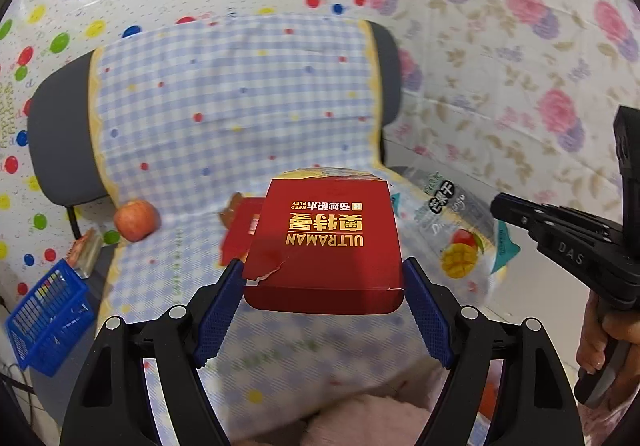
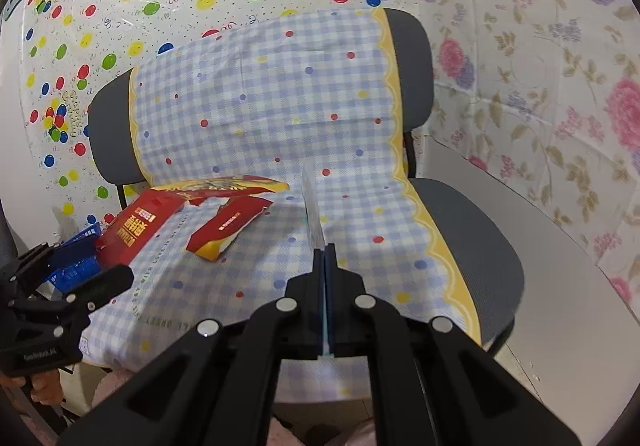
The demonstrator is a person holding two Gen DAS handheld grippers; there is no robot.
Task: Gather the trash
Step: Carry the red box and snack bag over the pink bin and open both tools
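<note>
left wrist: left gripper (image 1: 324, 286) clamps red box (image 1: 324, 242); right gripper (image 2: 325, 252) pinches wrapper (image 2: 312, 206); checked cloth (image 2: 260, 106).

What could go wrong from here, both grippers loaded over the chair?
1. The red box in the left gripper is torn at its lower edge; it may rip further or slip.
2. The right gripper pinches the mango snack bag only by an edge, so it could slide out.
3. The apple sits near the seat's edge, above the blue basket; a tug on the checked cloth might roll it off.
</note>
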